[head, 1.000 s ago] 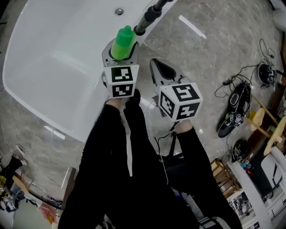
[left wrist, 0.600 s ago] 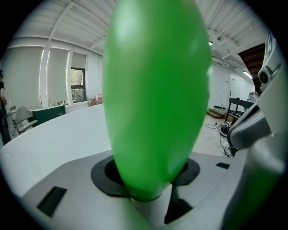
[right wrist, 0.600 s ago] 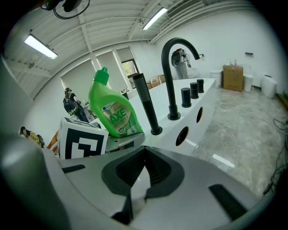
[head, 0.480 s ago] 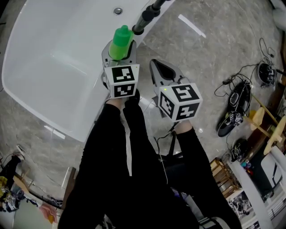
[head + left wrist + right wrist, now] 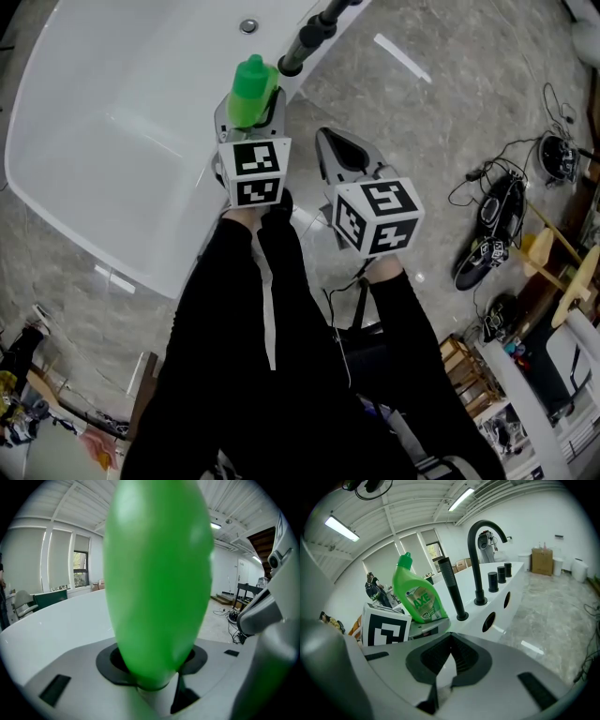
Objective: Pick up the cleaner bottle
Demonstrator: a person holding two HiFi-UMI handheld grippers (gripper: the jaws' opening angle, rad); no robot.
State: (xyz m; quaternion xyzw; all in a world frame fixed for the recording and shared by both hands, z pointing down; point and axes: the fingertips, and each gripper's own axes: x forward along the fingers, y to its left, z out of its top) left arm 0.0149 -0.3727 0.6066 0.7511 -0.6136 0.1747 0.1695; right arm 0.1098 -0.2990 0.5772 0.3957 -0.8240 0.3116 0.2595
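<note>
Left gripper (image 5: 251, 109): the fingers are closing, with the cleaner bottle (image 5: 254, 82) between them. The pads are seen against its two sides, so a hold is judged to be forming.
Right gripper (image 5: 330, 141): the fingers are brought together and nothing is held. It is kept beside the left gripper, apart from the bottle.
Bottle's place: it stands upright on the rim of the white bathtub (image 5: 94, 141), between the left fingers and ahead of their marker cube. A black hand shower (image 5: 306, 39) stands just beyond the fingertips.
Material: a green plastic shell with a glossy skin is shown. It is judged to be smooth, possibly slippery, and somewhat yielding if squeezed hard.
Weight: how full it is cannot be told. A moderate load is expected, with liquid that may slosh when it is tilted.
Where to hold: the broad body below the narrowing neck is judged best. The neck and cap taper and could slide out upward.
Care: moderate pressure is advised, and the bottle is best lifted straight up, clear of the hand shower.
</note>
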